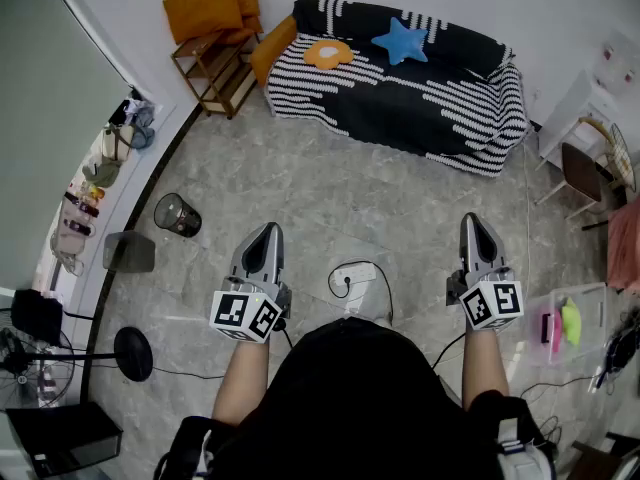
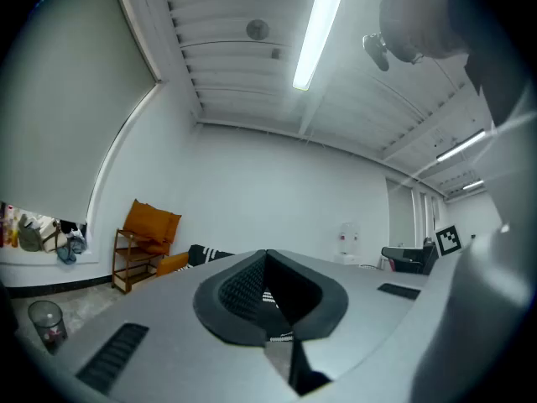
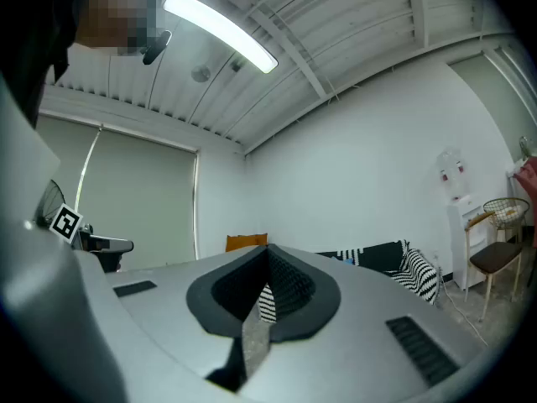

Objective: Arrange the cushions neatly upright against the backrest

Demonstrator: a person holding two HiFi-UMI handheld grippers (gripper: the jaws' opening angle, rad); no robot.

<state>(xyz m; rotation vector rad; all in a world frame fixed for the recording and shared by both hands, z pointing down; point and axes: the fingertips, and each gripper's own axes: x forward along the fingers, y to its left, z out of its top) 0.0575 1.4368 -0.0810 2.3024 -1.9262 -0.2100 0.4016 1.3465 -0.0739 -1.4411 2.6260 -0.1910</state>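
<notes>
Head view: sofa [image 1: 400,103] at 12 o'clock, with star cushion [image 1: 400,40] and orange cushion [image 1: 328,53] on it. Left hand-held gripper [image 1: 265,236] at 8, right hand-held gripper [image 1: 474,226] at 4, both over floor [image 1: 330,193].
Left gripper view: jaws pressed together, empty.
Right gripper view: jaws together, empty.

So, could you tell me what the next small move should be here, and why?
Probably walk forward to the striped sofa. Both the left gripper and right gripper are shut and empty over the floor, well short of it, while the blue star cushion and orange cushion lie there near the backrest.
</notes>
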